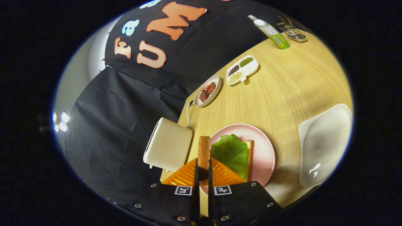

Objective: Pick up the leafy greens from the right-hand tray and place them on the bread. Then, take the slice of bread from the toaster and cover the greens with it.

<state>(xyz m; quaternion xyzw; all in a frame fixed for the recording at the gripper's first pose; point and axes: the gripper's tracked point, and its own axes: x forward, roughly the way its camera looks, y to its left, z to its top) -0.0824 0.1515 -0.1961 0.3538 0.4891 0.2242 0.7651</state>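
While the gripper (203, 171) sits at the bottom centre of the frame, we note its two fingers closed on a slice of bread (204, 150), held on edge so that its crust side faces us; both fingers press against its lower end. The slice stands between the toaster (168, 145), to its left in the lower middle of the frame, and the pink plate (265, 147), to its right. We cannot tell whether the held slice touches the plate rim.

On the pink plate we record a second slice of bread (249, 157), lying flat, with the leafy greens (230, 152) spread on top of it and covering most of its face; a strip of crust shows along the greens' right side.

At the right edge of the frame lies a white tray (323, 147), well apart from the plate, on the wooden table (282, 91).

Toward the upper centre we see a small round dish (208, 91) holding dark and red pieces, and just beyond it a divided white dish (242, 70) with dark, green and pale grains in separate compartments. At the upper right of the frame a green bottle (271, 33) lies tilted in our view, beside a small wire rack (293, 33). A white cable (187, 114) runs from the toaster toward the round dish.
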